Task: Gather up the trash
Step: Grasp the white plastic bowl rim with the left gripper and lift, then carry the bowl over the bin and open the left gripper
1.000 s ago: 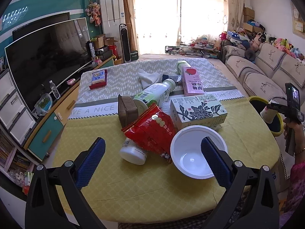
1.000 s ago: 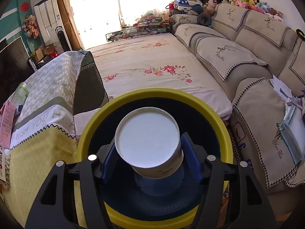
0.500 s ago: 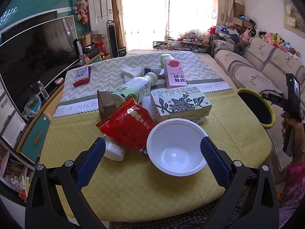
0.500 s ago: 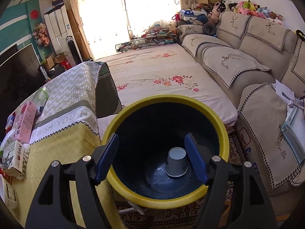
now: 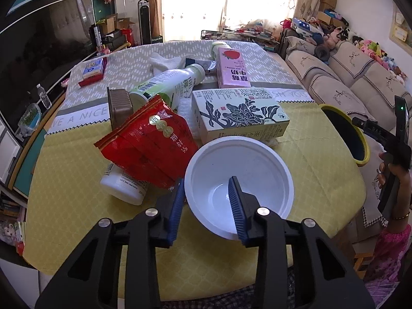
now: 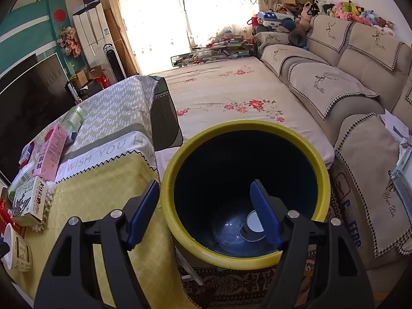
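The left gripper (image 5: 207, 200) straddles the near-left rim of a round white plastic bowl (image 5: 253, 166) that sits upright on the yellow patterned tablecloth (image 5: 72, 198); one blue pad is outside the wall, the other inside the hollow, and the jaws are closing on that rim, though whether the pads already press it is unclear. Just left of the bowl lies a crumpled red foil snack bag (image 5: 149, 144), resting on a white plastic bottle (image 5: 121, 186) on its side. Behind the bowl lies a cream carton printed with dark flowers (image 5: 239, 116), and beyond it a pink milk carton (image 5: 231, 68). The right gripper (image 6: 203, 211) hangs over the yellow-rimmed dark trash bin (image 6: 322, 177) beside the table, its jaws apart with nothing between them. A white paper cup (image 6: 253, 222) lies on the bin's bottom.
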Demonstrator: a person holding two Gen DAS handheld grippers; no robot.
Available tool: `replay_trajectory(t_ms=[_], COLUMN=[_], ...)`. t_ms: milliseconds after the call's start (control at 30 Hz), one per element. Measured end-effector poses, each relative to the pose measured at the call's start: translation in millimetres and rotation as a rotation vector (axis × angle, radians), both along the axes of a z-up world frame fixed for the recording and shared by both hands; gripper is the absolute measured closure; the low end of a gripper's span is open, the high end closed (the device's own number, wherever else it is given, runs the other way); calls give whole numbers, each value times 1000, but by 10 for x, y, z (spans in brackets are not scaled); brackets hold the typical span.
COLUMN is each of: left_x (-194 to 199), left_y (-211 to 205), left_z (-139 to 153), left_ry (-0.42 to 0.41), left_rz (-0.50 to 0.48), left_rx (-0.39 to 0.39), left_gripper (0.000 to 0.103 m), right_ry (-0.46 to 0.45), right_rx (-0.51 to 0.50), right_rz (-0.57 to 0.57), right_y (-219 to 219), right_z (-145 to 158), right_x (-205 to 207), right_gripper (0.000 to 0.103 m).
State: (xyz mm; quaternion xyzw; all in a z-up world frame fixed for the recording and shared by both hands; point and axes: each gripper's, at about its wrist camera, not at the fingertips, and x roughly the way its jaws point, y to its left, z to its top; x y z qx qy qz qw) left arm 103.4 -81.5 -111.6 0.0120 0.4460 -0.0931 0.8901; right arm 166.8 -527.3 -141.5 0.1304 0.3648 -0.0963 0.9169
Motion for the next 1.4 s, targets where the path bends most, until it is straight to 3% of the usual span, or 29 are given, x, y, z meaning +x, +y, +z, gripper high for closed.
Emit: replay_trajectory(t_ms=[133,233,533,600,800,967,1167,1400], left_x=[47,64,91,72,47,130,425,857], left_y=[-40,-46,-82,-105,-378,-764,-1540,-2656], left_z=[-70,-106,-108,-46,252,518,764,753], left_ry=[24,28,17,3,-82,-140,-192,-189], left_rz=[-6,-7,-42,-68,-153,-253,-407,-543], left_rx=[16,24,25,2,31,40,39,12], left_gripper=[86,92,93,95,96,96,96,96], right_ry=[0,0,-1,-5,-40,-70,-129,-147], right_rx=[5,8,21,22,39,39,0,-25], right_rz=[0,-2,0,-1,-26,-66,-167,-272], right_y=[-13,-26,-29,-39,-143,-289,-567,-959], right_z=[-24,-32,-64,-50,21,95,274,334], right_x=[-1,-5,-45,-67,-201,-386,-747,-1089], right_gripper=[34,33,33,33,33,33,31,29])
